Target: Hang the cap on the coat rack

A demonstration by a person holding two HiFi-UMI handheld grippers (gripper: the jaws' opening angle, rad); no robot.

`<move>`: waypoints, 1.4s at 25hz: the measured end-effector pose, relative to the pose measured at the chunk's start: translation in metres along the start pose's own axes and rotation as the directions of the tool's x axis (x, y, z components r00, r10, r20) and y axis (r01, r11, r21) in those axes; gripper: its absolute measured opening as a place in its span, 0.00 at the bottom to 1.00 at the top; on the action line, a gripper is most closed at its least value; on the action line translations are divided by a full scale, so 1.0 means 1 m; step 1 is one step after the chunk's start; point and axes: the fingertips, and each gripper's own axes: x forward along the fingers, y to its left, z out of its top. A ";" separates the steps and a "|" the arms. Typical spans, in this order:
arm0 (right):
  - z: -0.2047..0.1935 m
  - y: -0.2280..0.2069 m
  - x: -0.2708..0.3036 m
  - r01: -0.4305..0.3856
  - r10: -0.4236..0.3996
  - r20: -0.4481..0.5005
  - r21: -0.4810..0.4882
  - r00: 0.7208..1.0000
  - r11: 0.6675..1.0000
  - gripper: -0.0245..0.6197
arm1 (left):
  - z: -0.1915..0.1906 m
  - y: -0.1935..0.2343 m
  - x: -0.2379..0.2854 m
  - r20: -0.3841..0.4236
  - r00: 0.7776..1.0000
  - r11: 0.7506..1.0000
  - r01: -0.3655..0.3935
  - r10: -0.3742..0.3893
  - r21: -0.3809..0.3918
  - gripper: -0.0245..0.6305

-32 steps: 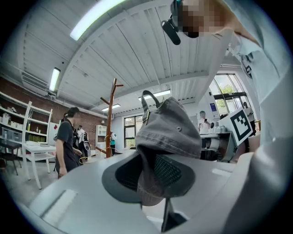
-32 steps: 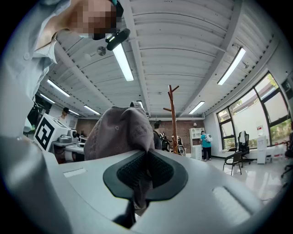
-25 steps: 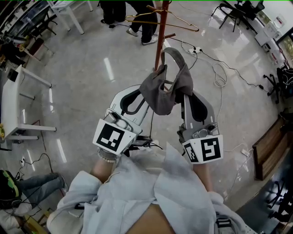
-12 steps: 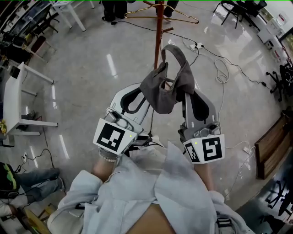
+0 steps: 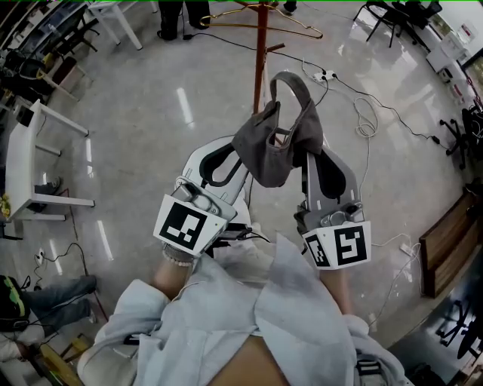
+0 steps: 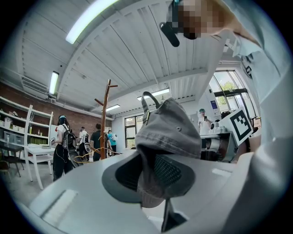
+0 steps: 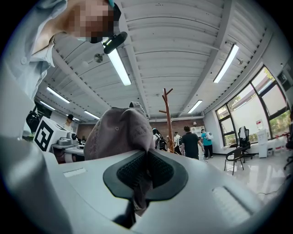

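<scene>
A grey cap [image 5: 278, 145] hangs in the air between my two grippers, its back strap looped upward. My left gripper [image 5: 243, 154] is shut on the cap's left edge, and in the left gripper view the cap [image 6: 167, 137] is pinched between the pads. My right gripper [image 5: 303, 154] is shut on the right edge, with the cap's cloth [image 7: 120, 135] caught between its pads. The brown wooden coat rack [image 5: 261, 53] stands just beyond the cap, with short pegs up its pole. It also shows as a coat rack [image 6: 104, 119] in the left gripper view and a coat rack [image 7: 167, 119] in the right gripper view.
Wire hangers [image 5: 256, 21] hang on the rack's far side. Cables and a power strip [image 5: 326, 75] lie on the shiny floor to the right. White tables [image 5: 30, 158] stand at the left, chairs [image 5: 389, 22] at the top right. Several people [image 7: 191, 141] stand behind the rack.
The rack and the floor have slid slightly upward and away in the head view. Both grippers keep their hold on the cap, which has risen a little towards the pole.
</scene>
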 end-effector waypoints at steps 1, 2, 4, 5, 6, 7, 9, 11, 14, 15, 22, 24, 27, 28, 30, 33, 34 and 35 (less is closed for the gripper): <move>0.000 0.000 0.002 0.001 -0.001 0.003 0.000 1.000 1.000 0.06 | 0.001 0.002 0.001 0.001 1.000 1.000 0.001 -0.001 0.001 0.15; 0.001 -0.001 0.003 0.002 -0.002 0.006 -0.001 1.000 1.000 0.06 | 0.001 0.004 0.003 0.004 1.000 1.000 0.001 -0.001 0.003 0.15; 0.001 -0.003 0.006 0.005 -0.005 0.010 -0.004 1.000 1.000 0.06 | 0.001 0.007 0.007 0.010 1.000 1.000 0.004 -0.004 0.006 0.15; 0.000 -0.005 0.008 0.007 -0.007 0.010 -0.005 1.000 1.000 0.06 | 0.001 0.008 0.010 0.012 1.000 1.000 0.007 -0.007 0.007 0.15; 0.000 -0.006 0.011 0.010 -0.010 0.010 -0.006 1.000 1.000 0.06 | 0.001 0.010 0.012 0.015 1.000 1.000 0.010 -0.010 0.007 0.15; -0.001 -0.008 0.013 0.013 -0.013 0.011 -0.007 1.000 1.000 0.06 | 0.001 0.013 0.015 0.022 1.000 1.000 0.012 -0.012 0.008 0.15; -0.002 -0.010 0.020 0.019 -0.018 0.011 -0.010 1.000 1.000 0.06 | 0.001 0.019 0.020 0.040 0.999 1.000 0.015 -0.015 0.008 0.15; -0.002 -0.013 0.028 0.024 -0.024 0.010 -0.012 1.000 1.000 0.06 | 0.000 0.026 0.027 0.039 0.999 1.000 0.021 -0.021 0.003 0.15; -0.004 -0.021 0.042 0.033 -0.033 0.003 -0.013 0.999 0.999 0.06 | -0.001 0.038 0.040 0.045 0.999 1.000 0.030 -0.030 0.003 0.15; -0.005 -0.024 0.048 0.036 -0.036 0.000 -0.013 0.999 0.999 0.06 | 0.000 0.043 0.045 0.057 0.998 1.000 0.029 -0.030 0.005 0.15; -0.010 -0.042 0.093 0.047 -0.047 -0.011 -0.017 0.999 0.999 0.06 | -0.001 0.082 0.080 0.065 0.997 0.999 0.039 -0.039 -0.001 0.15; -0.012 -0.046 0.107 0.049 -0.049 -0.014 -0.017 0.999 0.999 0.06 | -0.002 0.094 0.090 0.068 0.997 0.999 0.042 -0.042 -0.003 0.15; -0.012 -0.056 0.127 0.055 -0.056 -0.015 -0.022 0.998 0.998 0.06 | 0.001 0.111 0.107 0.087 0.995 0.999 0.046 -0.046 0.005 0.15; -0.012 -0.058 0.134 0.057 -0.058 -0.015 -0.026 0.998 0.998 0.06 | 0.002 0.117 0.111 0.089 0.995 0.999 0.047 -0.048 0.006 0.15; -0.013 -0.060 0.147 0.060 -0.060 -0.015 -0.032 0.998 0.998 0.06 | 0.002 0.129 0.119 0.092 0.995 0.999 0.047 -0.047 0.004 0.15; -0.015 -0.059 0.166 0.067 -0.068 -0.018 -0.032 0.998 0.997 0.06 | 0.001 0.147 0.124 0.073 0.996 0.998 0.060 -0.059 -0.004 0.15; -0.015 -0.059 0.173 0.070 -0.070 -0.019 -0.031 0.997 0.997 0.06 | 0.000 0.152 0.126 0.055 0.996 0.998 0.066 -0.065 -0.007 0.15; -0.015 -0.059 0.179 0.072 -0.073 -0.020 -0.031 0.997 0.997 0.06 | 0.000 0.157 0.129 0.045 0.997 0.998 0.068 -0.068 -0.010 0.15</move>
